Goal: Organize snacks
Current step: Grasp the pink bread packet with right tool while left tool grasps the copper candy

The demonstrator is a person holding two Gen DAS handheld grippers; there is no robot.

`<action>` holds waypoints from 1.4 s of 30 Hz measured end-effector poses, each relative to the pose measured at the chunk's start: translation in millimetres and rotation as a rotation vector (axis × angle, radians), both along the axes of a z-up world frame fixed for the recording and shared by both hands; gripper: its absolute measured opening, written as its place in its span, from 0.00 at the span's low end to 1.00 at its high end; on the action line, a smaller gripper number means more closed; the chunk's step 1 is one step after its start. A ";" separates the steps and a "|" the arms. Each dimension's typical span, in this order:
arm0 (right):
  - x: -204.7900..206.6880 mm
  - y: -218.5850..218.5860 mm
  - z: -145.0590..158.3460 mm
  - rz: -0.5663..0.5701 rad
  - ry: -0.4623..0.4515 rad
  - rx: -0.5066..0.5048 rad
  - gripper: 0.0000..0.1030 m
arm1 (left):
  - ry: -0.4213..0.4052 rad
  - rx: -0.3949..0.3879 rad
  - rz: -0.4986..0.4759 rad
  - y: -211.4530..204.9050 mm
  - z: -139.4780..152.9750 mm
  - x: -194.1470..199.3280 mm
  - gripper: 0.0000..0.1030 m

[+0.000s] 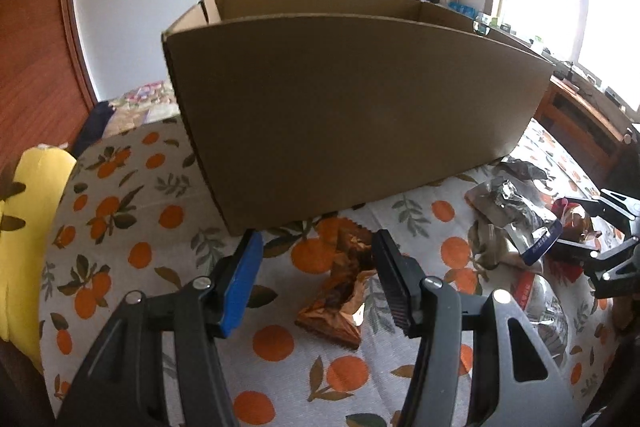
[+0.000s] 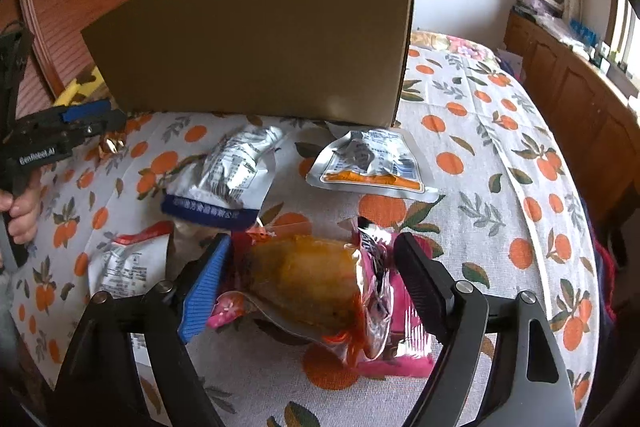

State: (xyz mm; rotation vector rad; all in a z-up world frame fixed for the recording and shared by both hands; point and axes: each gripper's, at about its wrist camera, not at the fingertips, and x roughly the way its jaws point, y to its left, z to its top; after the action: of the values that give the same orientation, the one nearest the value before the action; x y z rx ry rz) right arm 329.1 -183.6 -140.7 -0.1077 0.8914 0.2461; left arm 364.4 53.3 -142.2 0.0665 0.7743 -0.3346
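Observation:
A large open cardboard box [image 1: 352,107] stands on the orange-print tablecloth [image 1: 132,211]; it also shows in the right wrist view [image 2: 256,47]. My left gripper [image 1: 318,259] is open, its jaws on either side of a crumpled copper-brown snack wrapper [image 1: 340,291] lying on the cloth. My right gripper [image 2: 312,267] is open around a clear-and-pink packet with a yellow snack [image 2: 316,283]. Silver packets lie beyond: one with a blue band [image 2: 228,183], one with an orange band [image 2: 370,163], one with red trim [image 2: 128,259].
A yellow plush [image 1: 28,223] sits at the table's left edge. Wooden cabinets [image 2: 580,99] line the right wall under a window. The left gripper and the hand holding it show at the left of the right wrist view [image 2: 52,143].

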 end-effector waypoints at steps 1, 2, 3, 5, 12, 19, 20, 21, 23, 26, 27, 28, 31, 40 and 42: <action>-0.6 1.8 -1.1 0.002 -0.001 -0.011 0.80 | 0.007 -0.004 0.001 0.9 -0.9 1.0 0.56; -0.6 3.8 -1.4 0.005 -0.003 -0.022 0.79 | 0.013 -0.005 0.002 1.4 -1.8 1.7 0.56; -0.5 5.0 -2.0 0.006 -0.003 -0.029 0.79 | 0.016 -0.007 0.000 1.5 -2.3 2.1 0.56; -0.5 5.8 -2.4 0.006 -0.003 -0.034 0.79 | 0.019 -0.010 -0.004 1.5 -2.8 2.6 0.56; -2.5 7.1 -2.9 0.006 -0.005 -0.035 0.79 | 0.043 -0.073 -0.066 0.5 -2.2 -0.7 0.56; -2.5 7.2 -3.5 0.006 -0.005 -0.037 0.79 | 0.063 -0.066 -0.100 -4.4 -5.5 -1.5 0.55; -2.4 7.1 -3.5 0.005 -0.005 -0.037 0.79 | 0.067 -0.062 -0.103 -5.6 -6.1 -1.2 0.55; -2.6 7.7 -3.6 0.005 -0.006 -0.038 0.79 | 0.074 -0.055 -0.105 -6.4 -7.3 -0.9 0.55; -2.1 7.9 -3.7 0.006 -0.006 -0.039 0.79 | 0.087 -0.040 -0.103 -8.2 -10.0 0.1 0.55; -2.1 7.6 -3.9 0.006 -0.006 -0.040 0.79 | 0.094 -0.040 -0.113 -6.4 -10.3 -0.5 0.55; -2.0 7.8 -4.0 0.006 -0.006 -0.040 0.80 | 0.095 -0.043 -0.114 -5.7 -10.5 -0.7 0.55; -1.9 8.0 -4.1 0.006 -0.005 -0.041 0.80 | 0.095 -0.043 -0.116 -5.5 -10.5 -0.9 0.55; -2.2 7.9 -4.5 0.006 -0.006 -0.042 0.80 | 0.085 -0.028 -0.119 -5.8 -11.3 -3.3 0.49; -2.2 8.3 -4.8 0.006 -0.005 -0.045 0.80 | 0.048 -0.056 -0.095 4.6 -5.8 -6.3 0.17; -2.4 8.3 -4.8 0.003 -0.003 -0.049 0.80 | 0.033 -0.074 -0.101 7.7 -1.6 -8.1 0.17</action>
State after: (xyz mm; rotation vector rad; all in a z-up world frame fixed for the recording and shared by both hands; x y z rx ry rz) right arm 326.7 -175.2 -145.5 -0.1552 0.8946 0.2267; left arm 356.3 60.9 -143.8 0.0309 0.7920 -0.4607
